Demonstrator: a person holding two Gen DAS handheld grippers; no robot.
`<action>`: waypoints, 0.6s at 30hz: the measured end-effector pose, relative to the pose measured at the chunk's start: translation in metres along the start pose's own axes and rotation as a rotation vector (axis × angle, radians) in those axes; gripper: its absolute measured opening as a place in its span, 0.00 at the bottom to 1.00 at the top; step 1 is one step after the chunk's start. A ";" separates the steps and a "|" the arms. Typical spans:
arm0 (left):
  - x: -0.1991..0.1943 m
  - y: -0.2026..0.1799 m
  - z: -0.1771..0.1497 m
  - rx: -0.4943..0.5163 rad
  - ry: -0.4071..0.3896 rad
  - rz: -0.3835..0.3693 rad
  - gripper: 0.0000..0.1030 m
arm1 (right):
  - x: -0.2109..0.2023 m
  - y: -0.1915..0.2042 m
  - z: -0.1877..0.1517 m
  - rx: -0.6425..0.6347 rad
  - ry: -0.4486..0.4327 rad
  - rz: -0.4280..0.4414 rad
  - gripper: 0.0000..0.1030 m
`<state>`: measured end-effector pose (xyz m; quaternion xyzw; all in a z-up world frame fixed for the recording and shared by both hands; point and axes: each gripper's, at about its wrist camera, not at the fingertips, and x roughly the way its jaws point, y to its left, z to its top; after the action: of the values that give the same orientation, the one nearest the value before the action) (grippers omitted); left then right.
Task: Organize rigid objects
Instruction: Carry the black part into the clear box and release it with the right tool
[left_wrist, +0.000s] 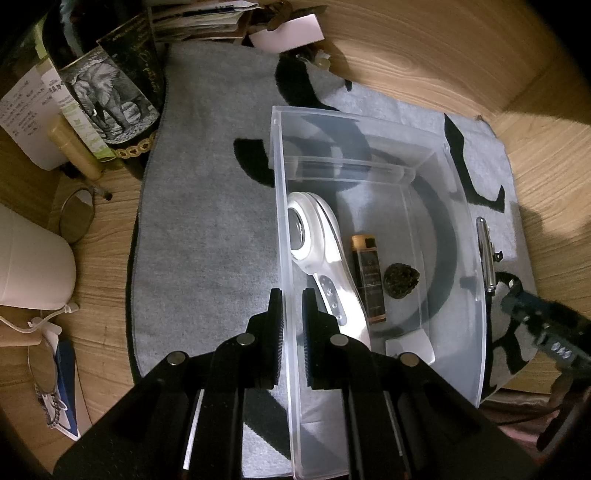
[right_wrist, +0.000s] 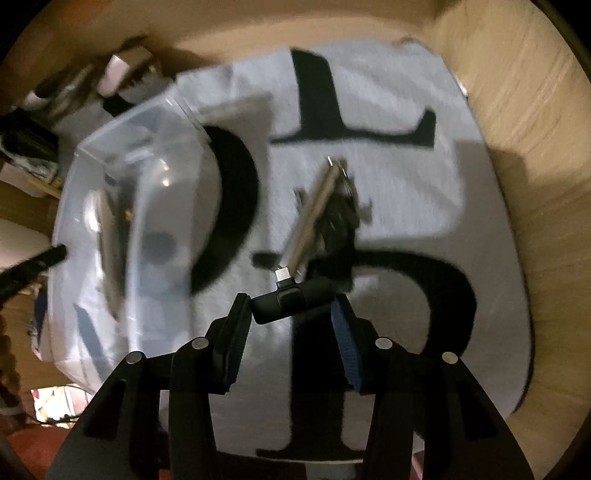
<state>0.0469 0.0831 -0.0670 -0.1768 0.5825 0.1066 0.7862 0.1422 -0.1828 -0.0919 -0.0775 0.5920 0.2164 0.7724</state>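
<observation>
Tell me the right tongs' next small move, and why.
Probably carry the black adapter, gripped in the right tongs, left over the clear bin. The left tongs already clamp its wall, and other items lie inside.

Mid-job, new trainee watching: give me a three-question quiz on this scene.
1. True or false: the left hand-held gripper clamps the clear bin's wall.
2. What does the right hand-held gripper hold? A) black adapter B) silver pen C) pine cone
3. Fill in: the silver pen lies on the grey ___.

Key: 1 true; 2 A, the black adapter; 3 mat.
</observation>
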 end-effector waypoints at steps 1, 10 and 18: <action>0.000 0.000 0.000 0.001 0.000 0.000 0.07 | -0.006 0.004 0.003 -0.004 -0.017 0.007 0.41; 0.001 0.000 0.001 0.006 0.006 -0.008 0.07 | -0.040 0.041 0.032 -0.081 -0.110 0.072 0.41; 0.001 0.002 0.002 -0.004 0.010 -0.022 0.07 | -0.034 0.079 0.036 -0.171 -0.109 0.105 0.41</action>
<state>0.0478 0.0854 -0.0678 -0.1851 0.5844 0.0984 0.7840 0.1331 -0.1065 -0.0382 -0.1003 0.5317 0.3103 0.7816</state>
